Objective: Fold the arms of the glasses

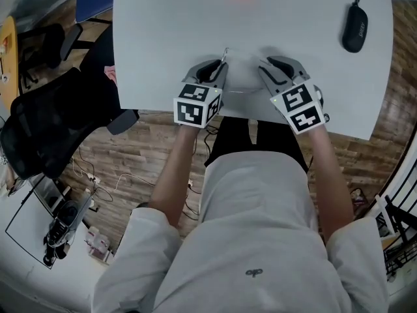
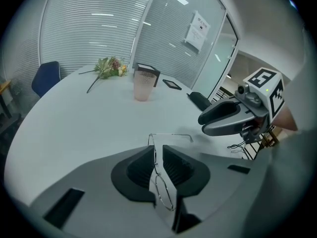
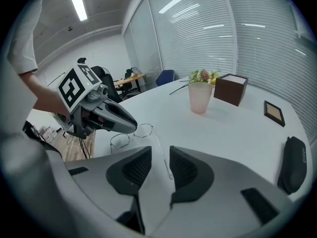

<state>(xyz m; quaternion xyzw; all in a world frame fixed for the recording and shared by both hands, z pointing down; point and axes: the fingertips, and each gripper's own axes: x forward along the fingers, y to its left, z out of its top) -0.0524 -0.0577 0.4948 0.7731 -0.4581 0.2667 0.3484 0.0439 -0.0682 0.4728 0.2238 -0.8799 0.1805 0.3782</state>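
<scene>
Thin wire-framed glasses (image 1: 240, 90) lie low over the white table (image 1: 163, 44) near its front edge, between my two grippers. My left gripper (image 1: 223, 64) is shut on the glasses' front frame. In the left gripper view one lens (image 2: 164, 195) sits deep between the jaws and one arm (image 2: 173, 135) sticks out to the right past the tips. My right gripper (image 1: 267, 65) stands open. In the right gripper view the other arm (image 3: 163, 157) runs between its pads without being pressed. The lenses (image 3: 143, 129) show beside the left gripper (image 3: 132, 128).
A black glasses case (image 1: 355, 26) lies at the table's far right. A pink cup (image 3: 200, 97), a brown box (image 3: 232, 89) and some flowers (image 2: 110, 66) stand at the far side. A black office chair (image 1: 45, 129) stands left of the table.
</scene>
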